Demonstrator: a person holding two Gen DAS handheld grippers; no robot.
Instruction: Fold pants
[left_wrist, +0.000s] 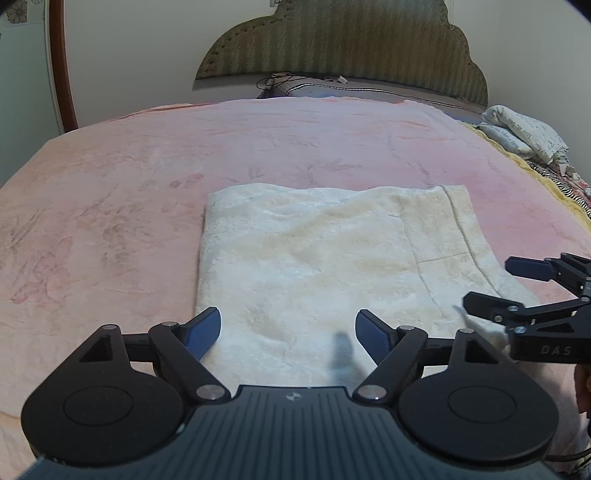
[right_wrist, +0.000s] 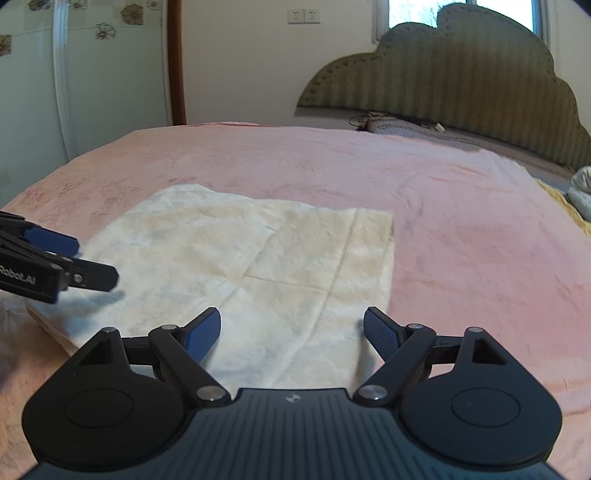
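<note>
Left wrist: both tools (left_wrist: 288, 334) (right_wrist: 291, 330) gape wide at folded pants' (left_wrist: 314, 258) near edge.

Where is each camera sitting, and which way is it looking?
Left wrist view: sits on the left hand-held gripper, looks across the cream pants toward the headboard; its open blue-padded fingers show, with the right hand-held gripper at the right edge.
Right wrist view: sits on the right hand-held gripper, looks the same way; its open fingers show, the left one at the left edge.
Both share the pants, the pink blanket and the headboard.
</note>
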